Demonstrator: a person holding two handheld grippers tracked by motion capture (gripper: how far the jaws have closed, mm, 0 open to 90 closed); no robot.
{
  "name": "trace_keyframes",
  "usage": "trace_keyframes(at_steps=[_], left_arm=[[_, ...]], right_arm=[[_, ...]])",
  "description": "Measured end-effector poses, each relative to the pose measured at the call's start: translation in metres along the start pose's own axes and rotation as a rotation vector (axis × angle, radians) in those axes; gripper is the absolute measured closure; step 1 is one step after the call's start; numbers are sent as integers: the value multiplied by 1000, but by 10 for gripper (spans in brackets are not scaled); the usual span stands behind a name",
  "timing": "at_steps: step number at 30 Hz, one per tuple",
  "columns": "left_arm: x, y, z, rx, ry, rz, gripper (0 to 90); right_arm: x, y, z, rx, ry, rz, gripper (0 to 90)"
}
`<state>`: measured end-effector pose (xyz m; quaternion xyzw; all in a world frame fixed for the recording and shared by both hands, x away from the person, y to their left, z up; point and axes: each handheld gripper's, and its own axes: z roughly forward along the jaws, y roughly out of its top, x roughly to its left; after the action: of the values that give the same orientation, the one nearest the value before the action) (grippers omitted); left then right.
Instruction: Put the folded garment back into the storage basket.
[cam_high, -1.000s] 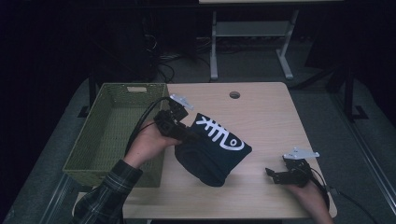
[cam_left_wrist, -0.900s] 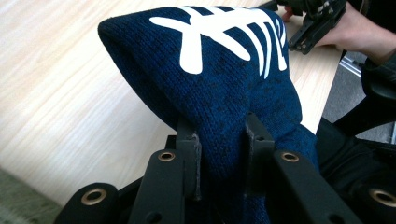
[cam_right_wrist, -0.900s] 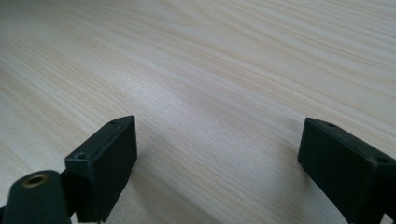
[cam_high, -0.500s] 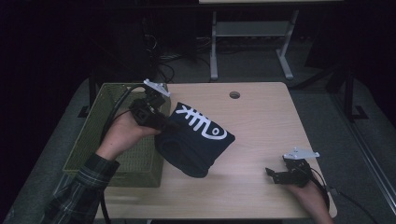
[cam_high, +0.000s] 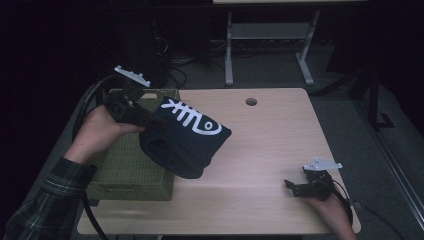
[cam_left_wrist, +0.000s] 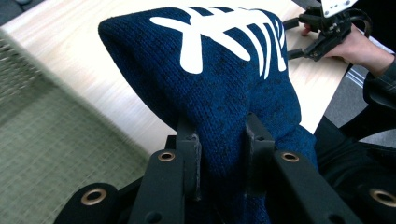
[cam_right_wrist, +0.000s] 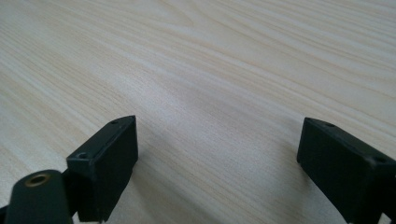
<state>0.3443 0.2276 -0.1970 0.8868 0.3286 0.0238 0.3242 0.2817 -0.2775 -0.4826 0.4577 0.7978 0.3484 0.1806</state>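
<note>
A dark blue knitted garment (cam_high: 187, 137) with a white fish-bone print hangs folded in the air, partly over the right rim of the green woven basket (cam_high: 127, 170). My left gripper (cam_high: 145, 120) is shut on its left edge; in the left gripper view the two black jaws pinch the blue knit (cam_left_wrist: 219, 93) between them. My right gripper (cam_high: 291, 186) rests low at the table's front right corner, open, with only bare wood between its jaws (cam_right_wrist: 217, 154). It also shows far off in the left gripper view as the right gripper (cam_left_wrist: 299, 39).
The light wooden table (cam_high: 270, 130) has a round cable hole (cam_high: 251, 101) near its far edge. The basket sits on the table's left side. A white desk frame (cam_high: 265, 35) and cables stand on the dark floor behind.
My left gripper has carried the blue garment up and to the left, from the table's middle to above the basket's right rim. The right gripper has stayed put.
</note>
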Motion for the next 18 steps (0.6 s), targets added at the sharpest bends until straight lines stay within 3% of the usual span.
trace_keyframes(at_steps=[9, 18], left_arm=[[20, -21, -38, -34, 54, -77, 732], [43, -48, -60, -50, 109, -148, 733]], right_arm=[[0, 0, 0, 1, -2, 4, 121], [0, 0, 0, 1, -4, 5, 122]])
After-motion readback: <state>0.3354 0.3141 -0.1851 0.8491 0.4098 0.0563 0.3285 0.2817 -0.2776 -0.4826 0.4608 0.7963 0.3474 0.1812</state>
